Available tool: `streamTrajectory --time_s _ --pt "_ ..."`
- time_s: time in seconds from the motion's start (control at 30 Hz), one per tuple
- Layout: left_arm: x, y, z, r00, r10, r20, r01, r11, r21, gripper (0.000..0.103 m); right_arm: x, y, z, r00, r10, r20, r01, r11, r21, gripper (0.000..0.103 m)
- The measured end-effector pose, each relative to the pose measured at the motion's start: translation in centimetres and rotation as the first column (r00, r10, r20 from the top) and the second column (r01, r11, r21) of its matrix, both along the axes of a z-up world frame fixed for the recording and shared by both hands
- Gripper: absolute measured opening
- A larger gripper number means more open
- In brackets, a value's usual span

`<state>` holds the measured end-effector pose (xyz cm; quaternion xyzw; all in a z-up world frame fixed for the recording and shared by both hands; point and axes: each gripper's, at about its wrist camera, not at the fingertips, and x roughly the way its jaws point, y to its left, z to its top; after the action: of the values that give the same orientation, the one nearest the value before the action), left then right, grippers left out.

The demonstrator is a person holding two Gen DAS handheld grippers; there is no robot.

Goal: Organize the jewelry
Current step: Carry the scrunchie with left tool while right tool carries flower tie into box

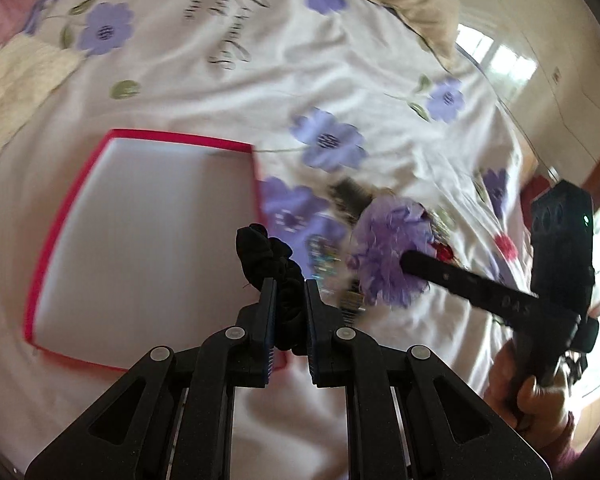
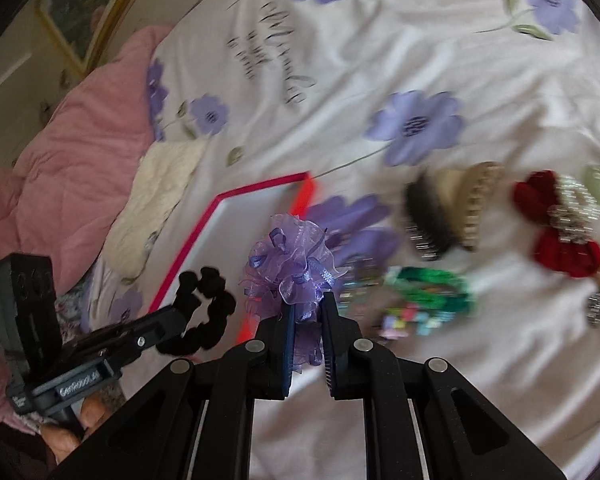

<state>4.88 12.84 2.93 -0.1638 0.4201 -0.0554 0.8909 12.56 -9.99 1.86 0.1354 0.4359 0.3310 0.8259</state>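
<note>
My left gripper (image 1: 291, 286) is shut on a black scrunchie (image 1: 270, 258), held above the bedspread at the right edge of the red-rimmed tray (image 1: 146, 136) with a white floor. My right gripper (image 2: 307, 300) is shut on a purple ribbon scrunchie (image 2: 290, 262), held just right of the tray (image 2: 256, 192). The right gripper with the purple scrunchie (image 1: 392, 248) shows in the left wrist view. The left gripper (image 2: 168, 316) with the black scrunchie (image 2: 206, 312) shows in the right wrist view.
More accessories lie on the flowered bedspread right of the tray: a black and beige claw clip (image 2: 448, 210), a red bow with rhinestones (image 2: 560, 224), a green beaded piece (image 2: 432, 290), small coloured clips (image 2: 404, 322). A pink quilt (image 2: 72, 160) lies at the left.
</note>
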Motion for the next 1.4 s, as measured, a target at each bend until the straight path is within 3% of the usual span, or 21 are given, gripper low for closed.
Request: streamTrajectory --time_s 0.27,0.5,0.9,1.07,1.3,1.4 --pt "-0.6 5.9 -1.1 0.993 0.115 -0.001 -0.115 0.993 -0.008 0.011 -0.5 7.7 -0.5 0.990 0.138 -0.014 -0.138 0.990 -0.004 0.012" --pt "-0.4 9.0 -3.3 0.986 0.160 -0.040 -0.161 0.987 -0.024 0.011 -0.2 12.6 -2.1 0.975 0.214 -0.061 -0.215 0.976 -0.019 0.012" --pt "-0.1 10.6 -7.1 0.975 0.181 -0.129 -0.186 0.982 -0.028 0.011 0.2 15.0 -5.3 0.957 0.253 -0.141 -0.266 0.961 -0.079 0.012" --pt "-0.3 10.5 -7.4 0.973 0.180 -0.143 -0.182 0.983 -0.004 0.012 0.3 15.2 -5.4 0.958 0.252 -0.136 -0.267 0.958 -0.101 0.017" --pt "-0.9 10.4 -6.5 0.974 0.185 -0.134 -0.183 0.983 0.029 0.023 0.0 15.5 -4.9 0.958 0.259 -0.121 -0.271 0.957 -0.100 0.039" --pt "-1.2 10.4 -6.2 0.972 0.191 -0.134 -0.187 0.981 0.043 0.027 -0.2 15.0 -4.4 0.962 0.252 -0.102 -0.262 0.960 -0.101 0.042"
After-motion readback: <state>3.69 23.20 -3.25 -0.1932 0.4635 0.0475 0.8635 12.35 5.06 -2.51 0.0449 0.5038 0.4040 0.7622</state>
